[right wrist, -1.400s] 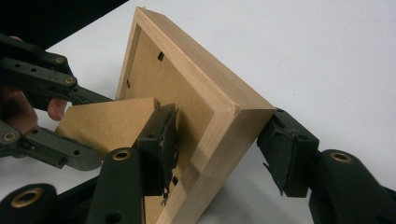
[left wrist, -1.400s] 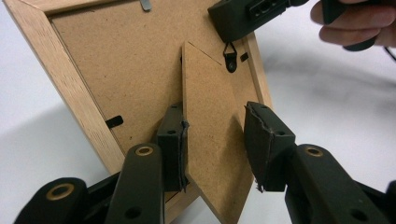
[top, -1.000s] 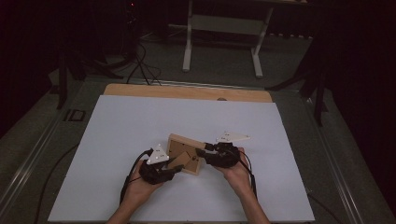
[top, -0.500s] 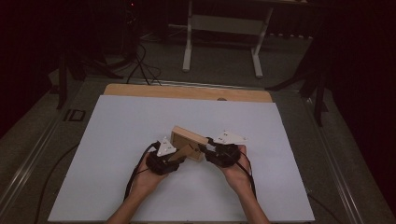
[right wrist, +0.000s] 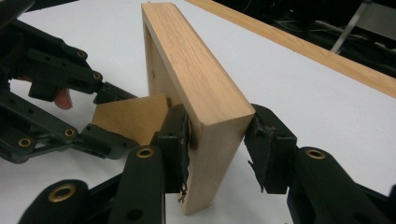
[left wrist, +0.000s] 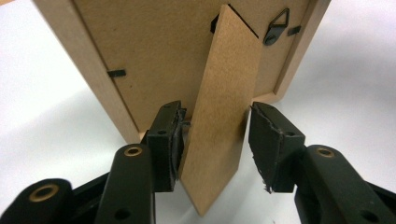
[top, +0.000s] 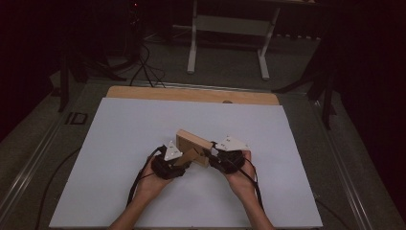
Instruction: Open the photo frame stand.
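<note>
Standing tilted on the white surface [top: 119,143], the light wooden picture frame [right wrist: 196,88] shows its brown back. Right fingers [right wrist: 219,144] squeeze its edge; left fingers [left wrist: 215,140] have just opened around its cardboard stand [left wrist: 224,116].

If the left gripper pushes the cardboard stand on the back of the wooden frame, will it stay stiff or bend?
The cardboard stand looks thin and flat, so it would probably flex or fold at its top hinge. The wooden frame has thick solid sides, so it is likely rigid. It stands on a narrow edge, so it may tip if released.
</note>
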Motion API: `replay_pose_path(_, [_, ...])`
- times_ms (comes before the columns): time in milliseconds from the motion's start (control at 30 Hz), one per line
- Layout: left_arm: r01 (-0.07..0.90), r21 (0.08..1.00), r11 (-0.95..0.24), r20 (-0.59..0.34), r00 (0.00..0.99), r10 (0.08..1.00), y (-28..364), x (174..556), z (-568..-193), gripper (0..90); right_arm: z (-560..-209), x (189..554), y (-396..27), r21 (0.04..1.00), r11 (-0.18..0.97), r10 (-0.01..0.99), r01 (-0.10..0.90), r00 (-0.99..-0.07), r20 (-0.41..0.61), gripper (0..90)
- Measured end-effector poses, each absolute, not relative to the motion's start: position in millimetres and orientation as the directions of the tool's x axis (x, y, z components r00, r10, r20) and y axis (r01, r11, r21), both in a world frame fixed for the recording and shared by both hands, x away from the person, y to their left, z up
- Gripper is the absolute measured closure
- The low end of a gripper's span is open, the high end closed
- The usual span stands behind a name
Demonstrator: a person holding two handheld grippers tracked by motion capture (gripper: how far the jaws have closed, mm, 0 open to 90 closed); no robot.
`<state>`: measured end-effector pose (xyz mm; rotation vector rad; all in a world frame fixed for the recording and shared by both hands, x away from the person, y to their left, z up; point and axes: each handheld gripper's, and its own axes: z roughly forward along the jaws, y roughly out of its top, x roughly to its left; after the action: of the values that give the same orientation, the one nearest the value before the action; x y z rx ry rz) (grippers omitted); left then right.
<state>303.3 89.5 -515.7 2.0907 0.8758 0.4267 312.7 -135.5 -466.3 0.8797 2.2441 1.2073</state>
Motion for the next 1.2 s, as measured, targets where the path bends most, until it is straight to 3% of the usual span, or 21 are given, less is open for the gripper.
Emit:
replay_pose_path(300, [0.426, 0.808, -0.406, 0.000, 0.690, 0.724, 109.5, 291.0, -515.0, 50.8, -467.8, 305.7, -134.6, 0.846, 0.441, 0.696, 0.302, -0.710, -0.109, 60.3])
replay_pose_path(1200, [0.363, 0.873, -0.327, 0.024, 0.637, 0.771, 133.4, 268.5, -498.8, 52.2, -476.6, 281.2, -130.2, 0.843, 0.472, 0.624, 0.258, -0.773, -0.114, 55.3])
